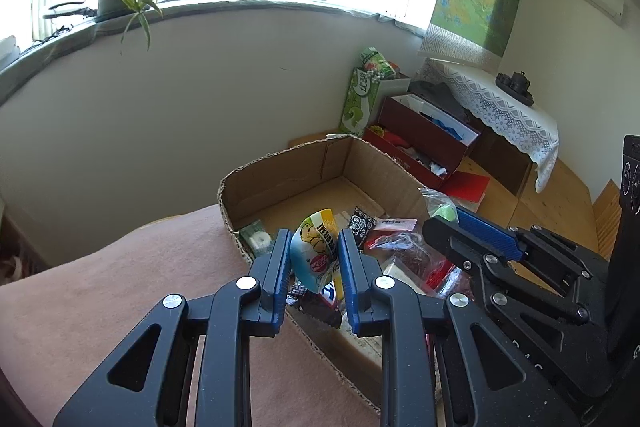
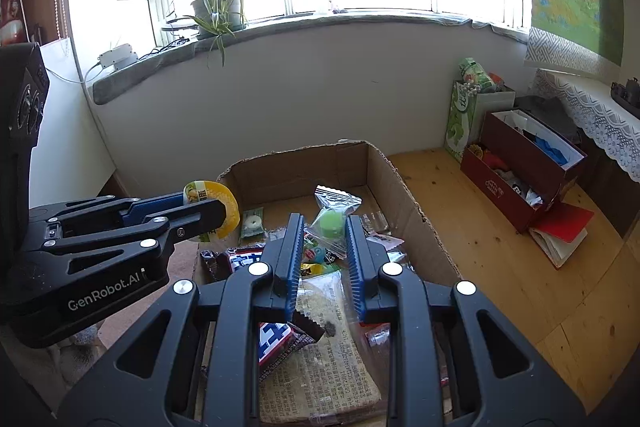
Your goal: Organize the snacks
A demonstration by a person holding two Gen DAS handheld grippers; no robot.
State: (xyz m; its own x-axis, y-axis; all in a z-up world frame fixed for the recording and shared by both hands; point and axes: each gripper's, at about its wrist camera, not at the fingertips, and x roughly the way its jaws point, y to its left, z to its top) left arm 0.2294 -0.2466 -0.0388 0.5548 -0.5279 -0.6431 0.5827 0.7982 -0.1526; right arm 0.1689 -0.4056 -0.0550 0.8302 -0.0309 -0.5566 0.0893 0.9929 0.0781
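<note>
1. Holding one snack apiece, both tools hang over the cardboard box: the left gripper has its fingers narrowed onto a yellow-and-white snack packet, and the right gripper has its fingers narrowed onto a clear sachet with a green sweet.
2. The yellow-and-white snack packet looks light and thin; it curls between the pads, so it will likely flop and slide if the pinch eases. A hold across its middle, as now, seems safest.
3. The clear sachet looks crinkly and slick, with the round sweet as its only firm part. Pinching at or just below that lump should keep it from slipping out by its film edges.
4. Loose snacks crowd the near half of the box: a dark wrapped bar, a flat printed pack, a small green-and-white sachet by the left wall.
5. The far part of the box floor lies bare, which seems the easiest room for setting things down.
6. Ragged cardboard walls rise on the left, far and right; a soft packet could catch on them if carried low.
7. The two grippers sit close together, left beside right, so sideways moves risk a knock. A brown blanket lies left of the box, wooden floor right.
</note>
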